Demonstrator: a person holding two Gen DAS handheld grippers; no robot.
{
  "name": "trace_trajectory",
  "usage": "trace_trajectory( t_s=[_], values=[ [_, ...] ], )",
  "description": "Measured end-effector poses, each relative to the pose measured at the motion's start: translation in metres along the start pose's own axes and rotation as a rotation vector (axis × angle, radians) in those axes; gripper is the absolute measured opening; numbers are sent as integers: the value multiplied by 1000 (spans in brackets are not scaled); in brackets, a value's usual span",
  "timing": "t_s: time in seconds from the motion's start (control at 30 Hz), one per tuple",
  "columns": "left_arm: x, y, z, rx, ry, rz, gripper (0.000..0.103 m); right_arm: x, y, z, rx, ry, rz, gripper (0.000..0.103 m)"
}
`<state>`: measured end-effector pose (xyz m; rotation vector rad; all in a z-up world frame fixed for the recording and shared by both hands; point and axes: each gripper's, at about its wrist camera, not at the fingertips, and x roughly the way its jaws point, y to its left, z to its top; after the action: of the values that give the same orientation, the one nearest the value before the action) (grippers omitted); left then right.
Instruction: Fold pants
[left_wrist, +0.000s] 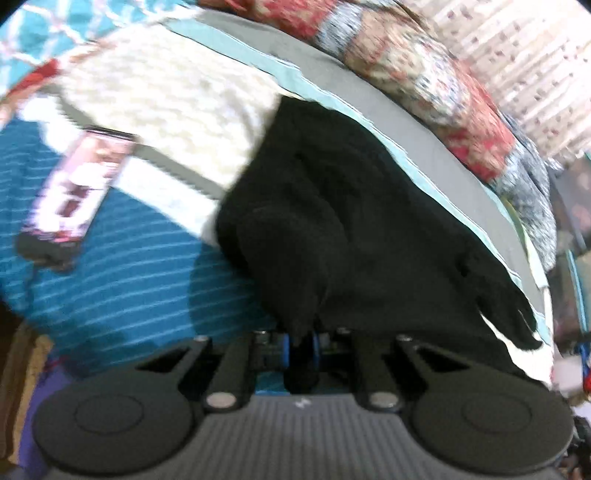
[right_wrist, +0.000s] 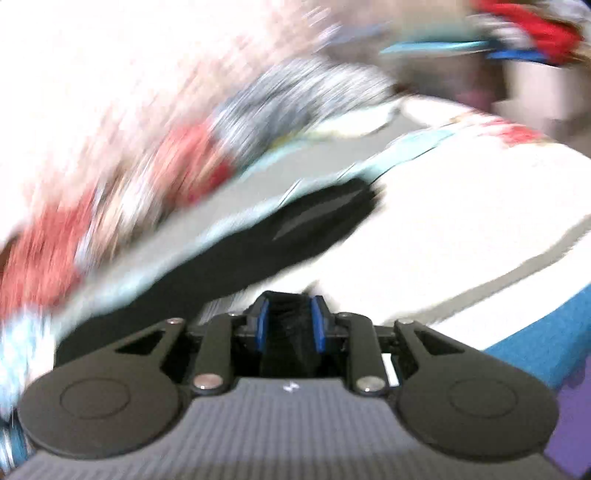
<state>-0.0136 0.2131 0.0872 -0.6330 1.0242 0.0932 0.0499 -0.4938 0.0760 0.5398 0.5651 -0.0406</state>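
Black pants (left_wrist: 351, 221) lie bunched on the bed, stretching from the cream blanket toward the right edge. At the bottom of the left wrist view my left gripper (left_wrist: 301, 343) is shut on a fold of the black pants, its blue pads nearly together on the cloth. The right wrist view is blurred. There a band of the pants (right_wrist: 295, 229) runs up and to the right from my right gripper (right_wrist: 289, 317). Its blue pads are shut on a bunch of the black cloth that fills the gap between them.
A phone (left_wrist: 74, 192) with a lit screen lies on the blue striped cover (left_wrist: 110, 277) at the left. A cream blanket (left_wrist: 166, 92) and a grey sheet (left_wrist: 369, 92) lie beyond the pants. A patterned quilt (left_wrist: 424, 74) is heaped along the far side.
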Motion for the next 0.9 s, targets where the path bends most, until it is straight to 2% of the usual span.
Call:
trace_trajectory(
  t_s=[0.07, 0.2, 0.23, 0.3, 0.33, 0.4, 0.47, 0.5, 0.53, 0.6, 0.67, 0.73, 0.8, 0.83, 0.9],
  values=[
    [-9, 13, -4, -25, 4, 25, 9, -6, -24, 21, 52, -71, -64, 27],
    [10, 23, -19, -48, 49, 57, 11, 11, -65, 36, 187, -89, -93, 27],
    [18, 22, -23, -39, 68, 64, 14, 21, -69, 34, 179, -79, -128, 27],
    [33, 18, -27, -14, 107, 128, 25, 37, -71, 17, 134, -38, -230, 27],
    [37, 13, -29, 20, 114, 168, 31, 42, -80, 5, 138, 6, -281, 27],
    [32, 5, -29, 84, 97, 196, 44, 52, -92, -12, 154, 72, -347, 29],
    [15, 3, -26, 115, 55, 192, 46, 39, -97, -15, 178, 23, -335, 48],
    [4, 4, -21, 120, 25, 176, 48, 27, -99, -12, 200, -1, -364, 73],
    [-8, 5, -12, 119, -16, 157, 49, 17, -100, -10, 224, -32, -404, 83],
    [-24, 0, 8, 117, -110, 151, 56, -5, -107, -5, 277, -134, -430, 82],
    [-29, -10, 36, 154, -188, 187, 57, -18, -106, -2, 317, -188, -460, 77],
    [-19, -33, 64, 247, -245, 262, 57, -21, -93, 8, 300, -200, -430, 75],
    [3, -64, 91, 405, -306, 337, 57, -6, -74, 23, 259, -171, -358, 74],
    [16, -80, 103, 471, -324, 364, 57, 6, -61, 33, 231, -149, -314, 74],
    [52, -112, 127, 602, -340, 391, 63, 40, -30, 51, 146, -44, -202, 75]
  ],
)
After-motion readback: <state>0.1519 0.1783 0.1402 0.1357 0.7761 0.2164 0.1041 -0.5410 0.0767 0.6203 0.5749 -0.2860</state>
